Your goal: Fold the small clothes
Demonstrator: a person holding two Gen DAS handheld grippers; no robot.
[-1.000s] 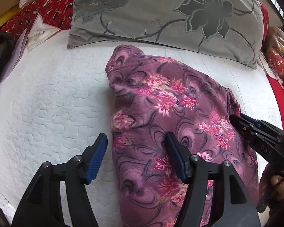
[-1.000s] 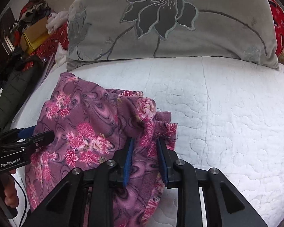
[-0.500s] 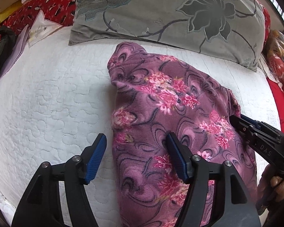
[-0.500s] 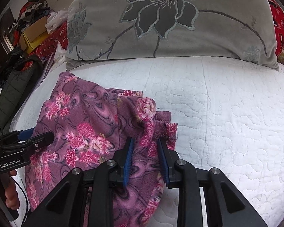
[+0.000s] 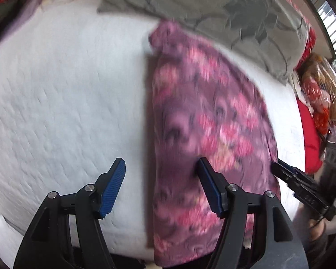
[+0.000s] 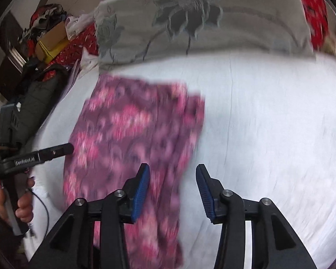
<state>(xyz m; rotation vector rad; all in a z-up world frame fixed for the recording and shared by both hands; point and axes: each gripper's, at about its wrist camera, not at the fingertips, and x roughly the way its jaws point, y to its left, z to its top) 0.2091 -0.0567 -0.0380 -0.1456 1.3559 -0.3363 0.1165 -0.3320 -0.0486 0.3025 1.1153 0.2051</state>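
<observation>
A purple fleece garment with pink flowers (image 5: 208, 130) lies stretched out on the white quilted bed (image 5: 67, 94); it also shows in the right wrist view (image 6: 132, 134). Both views are motion-blurred. My left gripper (image 5: 161, 190) is open, straddling the garment's left edge near its lower end, holding nothing. My right gripper (image 6: 172, 192) is open over the garment's right edge, holding nothing. The right gripper shows at the far right of the left wrist view (image 5: 302, 183), and the left one at the left of the right wrist view (image 6: 40, 157).
A grey pillow with a dark flower pattern (image 6: 201, 18) lies along the back of the bed. Red bedding, boxes and a dark bag (image 6: 40, 94) crowd the left side. Red cloth and wrapped items (image 5: 320, 103) sit at the right.
My right gripper has let go of the garment's edge and opened. The garment now lies longer and flatter. Both cameras have pulled back and up, with blur.
</observation>
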